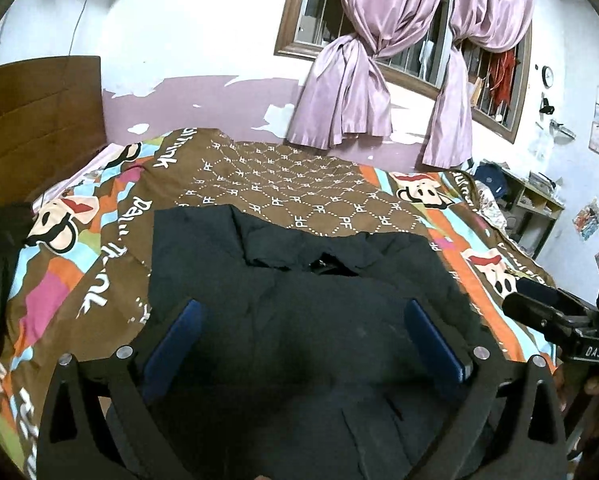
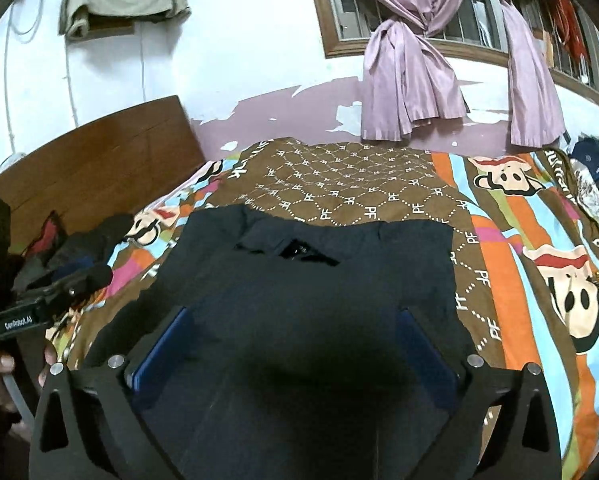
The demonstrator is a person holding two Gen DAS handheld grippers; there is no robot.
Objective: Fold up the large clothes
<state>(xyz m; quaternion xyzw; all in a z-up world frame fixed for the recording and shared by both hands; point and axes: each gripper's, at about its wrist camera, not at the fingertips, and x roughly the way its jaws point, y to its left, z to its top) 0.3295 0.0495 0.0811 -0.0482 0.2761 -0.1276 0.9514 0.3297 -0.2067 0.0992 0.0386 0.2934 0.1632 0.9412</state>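
Observation:
A large black jacket [image 1: 299, 320] lies spread on the bed, collar toward the far wall; it also shows in the right wrist view [image 2: 319, 300]. My left gripper [image 1: 303, 308] is open above the jacket's near part, blue pads wide apart and empty. My right gripper [image 2: 295, 316] is open above the same jacket, also empty. The right gripper's body shows at the right edge of the left wrist view [image 1: 559, 320]. The left gripper's body shows at the left edge of the right wrist view [image 2: 43, 300].
The bed has a brown and striped cartoon-monkey cover [image 1: 299, 184]. A wooden headboard [image 1: 35, 120] stands at the left. A pile of dark clothes [image 2: 71, 248] lies by the headboard. Pink curtains [image 1: 363, 80] hang on the far wall, and a shelf [image 1: 535, 200] stands at right.

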